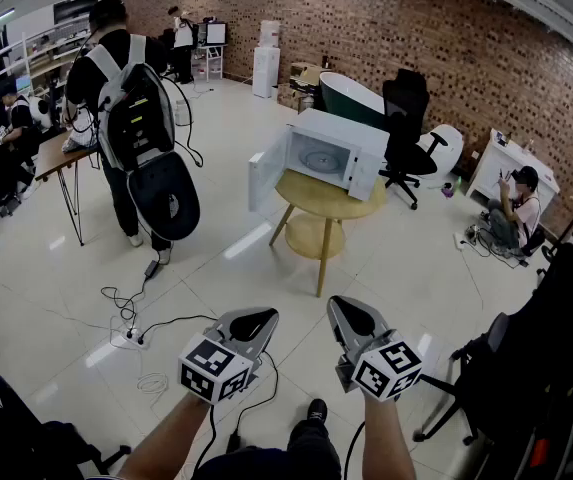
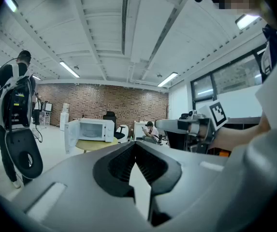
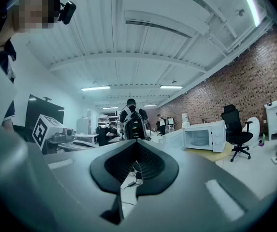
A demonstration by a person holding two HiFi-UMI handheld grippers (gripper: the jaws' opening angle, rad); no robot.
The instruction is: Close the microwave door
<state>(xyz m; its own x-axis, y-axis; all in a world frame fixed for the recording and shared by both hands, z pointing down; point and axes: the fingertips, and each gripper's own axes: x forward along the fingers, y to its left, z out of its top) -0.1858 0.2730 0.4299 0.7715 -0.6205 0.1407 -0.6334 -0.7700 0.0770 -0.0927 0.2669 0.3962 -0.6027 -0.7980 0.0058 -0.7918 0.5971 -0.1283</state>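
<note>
A white microwave (image 1: 338, 151) stands on a round wooden table (image 1: 318, 202) a few steps ahead, with its door (image 1: 265, 172) swung wide open to the left. Both grippers are held low in front of me, far short of the table. My left gripper (image 1: 263, 319) and right gripper (image 1: 344, 309) are shut with nothing between the jaws. In the left gripper view the microwave (image 2: 95, 129) and its open door (image 2: 71, 135) show beyond the shut left gripper (image 2: 136, 145). In the right gripper view the microwave (image 3: 207, 136) lies to the right of the shut right gripper (image 3: 137, 142).
A person with a backpack (image 1: 132, 118) stands left of the table. Cables and a power strip (image 1: 133, 334) lie on the floor between me and them. A black office chair (image 1: 405, 118) is behind the microwave. Another person (image 1: 514, 210) sits at the right, near dark chairs (image 1: 556, 368).
</note>
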